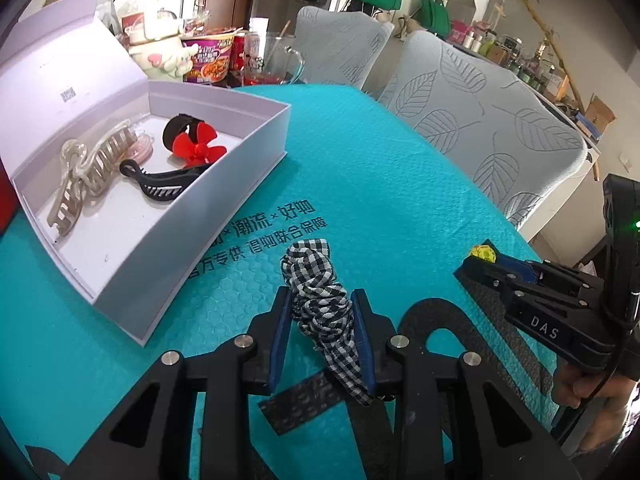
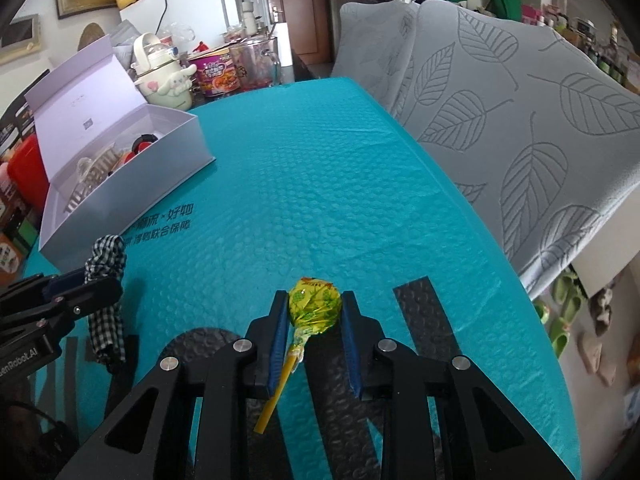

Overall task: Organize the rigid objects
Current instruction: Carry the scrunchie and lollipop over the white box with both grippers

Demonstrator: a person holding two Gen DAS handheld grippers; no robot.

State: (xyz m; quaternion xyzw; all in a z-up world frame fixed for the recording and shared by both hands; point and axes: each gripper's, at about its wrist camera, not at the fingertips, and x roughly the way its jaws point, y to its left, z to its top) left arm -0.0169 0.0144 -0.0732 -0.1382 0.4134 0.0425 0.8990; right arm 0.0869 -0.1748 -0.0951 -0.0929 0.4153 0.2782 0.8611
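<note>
My left gripper [image 1: 322, 300] is shut on a black-and-white checked scrunchie [image 1: 320, 292], held just above the teal mat [image 1: 380, 184]. The right gripper [image 2: 314, 304] is shut on a yellow-green lollipop [image 2: 314, 306], its yellow stick [image 2: 276, 392] hanging down between the fingers. An open white box [image 1: 224, 184] lies to the left. Inside it are a beige hair claw [image 1: 92, 172], a black hair claw [image 1: 164, 184] and a red flower clip [image 1: 200, 144]. The left wrist view also catches the right gripper [image 1: 480, 258] with the lollipop [image 1: 482, 252] at the right edge.
Two grey leaf-patterned chair backs [image 2: 520, 120] stand along the mat's right side. Behind the box are a cartoon kettle [image 2: 164, 80], a noodle cup [image 2: 218, 70] and a glass jug [image 2: 256, 60]. Black markings [image 2: 424, 312] lie on the mat near the grippers.
</note>
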